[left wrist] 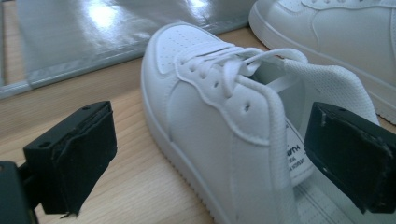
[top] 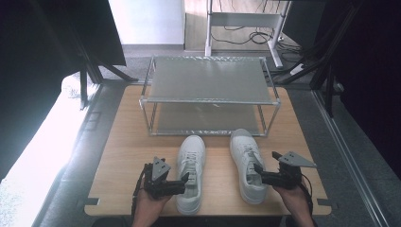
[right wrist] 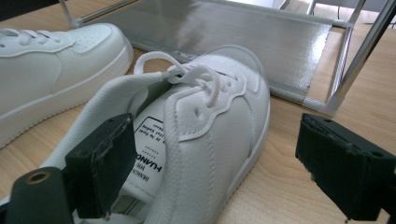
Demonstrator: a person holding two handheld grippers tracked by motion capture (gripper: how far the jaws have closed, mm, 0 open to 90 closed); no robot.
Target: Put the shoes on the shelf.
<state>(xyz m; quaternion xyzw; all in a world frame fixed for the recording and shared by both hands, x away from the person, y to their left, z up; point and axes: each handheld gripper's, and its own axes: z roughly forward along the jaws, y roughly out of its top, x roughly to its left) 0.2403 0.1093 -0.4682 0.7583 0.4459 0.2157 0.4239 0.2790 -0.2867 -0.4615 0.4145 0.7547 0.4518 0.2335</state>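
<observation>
Two white lace-up sneakers stand side by side on the wooden table (top: 124,156), toes toward a metal shoe rack (top: 208,78). My left gripper (top: 185,181) is at the heel of the left sneaker (top: 193,152). It stands open, one jaw inside the shoe's opening and the other outside its wall (left wrist: 205,116). My right gripper (top: 258,171) is open the same way on the right sneaker (top: 246,149). One of its jaws is inside the opening over the printed tongue label. The other stands clear of the outer side (right wrist: 210,130). Neither pair of pads presses on the shoe.
The two-tier rack has bare silver shelves; its lower shelf (right wrist: 261,42) lies just beyond the toes. Table edges run close behind both hands. A white desk frame with cables (top: 246,28) stands on the floor beyond. Dark panels flank both sides.
</observation>
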